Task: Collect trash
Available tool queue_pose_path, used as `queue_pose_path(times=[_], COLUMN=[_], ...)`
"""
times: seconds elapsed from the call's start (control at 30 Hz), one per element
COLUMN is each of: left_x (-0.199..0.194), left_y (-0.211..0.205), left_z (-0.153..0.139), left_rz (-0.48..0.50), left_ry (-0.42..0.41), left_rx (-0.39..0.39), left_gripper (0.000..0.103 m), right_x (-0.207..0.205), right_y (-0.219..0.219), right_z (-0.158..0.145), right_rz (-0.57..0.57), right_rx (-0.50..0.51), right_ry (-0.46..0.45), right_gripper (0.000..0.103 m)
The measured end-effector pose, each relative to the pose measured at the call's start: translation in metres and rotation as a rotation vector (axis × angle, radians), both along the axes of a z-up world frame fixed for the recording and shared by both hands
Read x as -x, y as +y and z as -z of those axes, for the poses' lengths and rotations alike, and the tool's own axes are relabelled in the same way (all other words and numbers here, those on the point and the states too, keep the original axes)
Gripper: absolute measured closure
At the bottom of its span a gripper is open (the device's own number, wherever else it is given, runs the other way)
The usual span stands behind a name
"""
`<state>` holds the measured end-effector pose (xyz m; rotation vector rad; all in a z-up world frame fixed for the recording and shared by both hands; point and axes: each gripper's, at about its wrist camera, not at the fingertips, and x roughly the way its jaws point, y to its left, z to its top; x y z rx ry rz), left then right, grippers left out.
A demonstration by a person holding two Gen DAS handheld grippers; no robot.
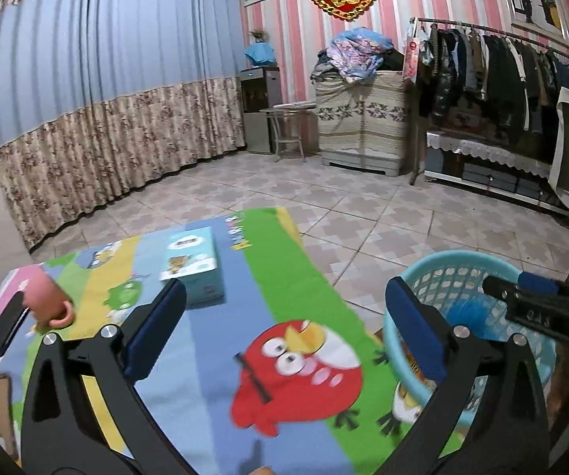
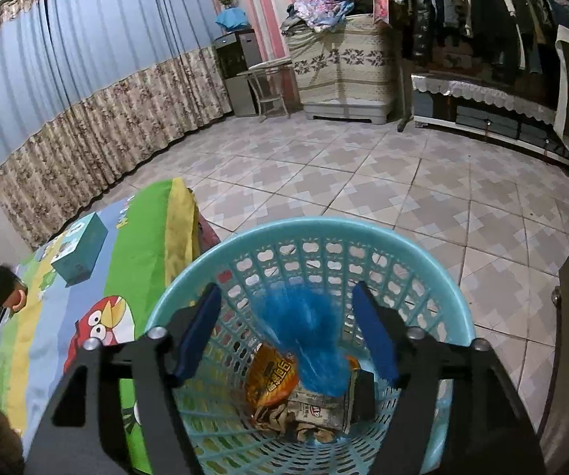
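Note:
My right gripper (image 2: 286,293) hangs open over a light blue plastic basket (image 2: 308,229) that stands on the floor beside the table. A blurred blue plastic bag (image 2: 304,340) is between its blue pads, loose from both, over the inside of the basket. An orange snack wrapper (image 2: 272,376) and a crumpled paper wrapper (image 2: 316,411) lie in the bottom. My left gripper (image 1: 284,289) is wide open and empty above the cartoon-bird tablecloth (image 1: 284,356). The left wrist view shows the basket (image 1: 454,257) at right, with the blue bag (image 1: 466,312) in it.
A teal tissue box (image 1: 193,265) stands on the cloth ahead of the left gripper. A pink mug (image 1: 47,297) and a black phone (image 1: 7,324) sit at the table's left. Tiled floor (image 2: 363,182) stretches to curtains, a covered cabinet and a clothes rack.

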<state>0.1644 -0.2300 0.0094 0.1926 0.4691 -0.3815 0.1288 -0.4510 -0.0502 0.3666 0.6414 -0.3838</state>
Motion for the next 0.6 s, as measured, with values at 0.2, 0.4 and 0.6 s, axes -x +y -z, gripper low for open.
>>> queue_pose_path(times=[0.2,0.4,0.6], left_x=[0.02,0.044,0.065], left_y=[0.039,0.079,0.117], left_z=[-0.002,-0.002,-0.004], left_rz=[-0.045,-0.109,-0.157], left_ry=[0.016,0.002,0.022], left_rx=[0.023,0.023,0.053], left_gripper=[0.006,0.005,0.005], right_x=[0.01,0.027,0.04], right_y=[0.001,0.015,0.063], right_z=[-0.006,-0.018,-0.033], right_rz=[0.034,0.044,-0.056], right_rx=[0.014,0.053,0.122], right_ry=[-0.024,-0.056,-0.071], right_gripper=[0.008,0.005,0.005])
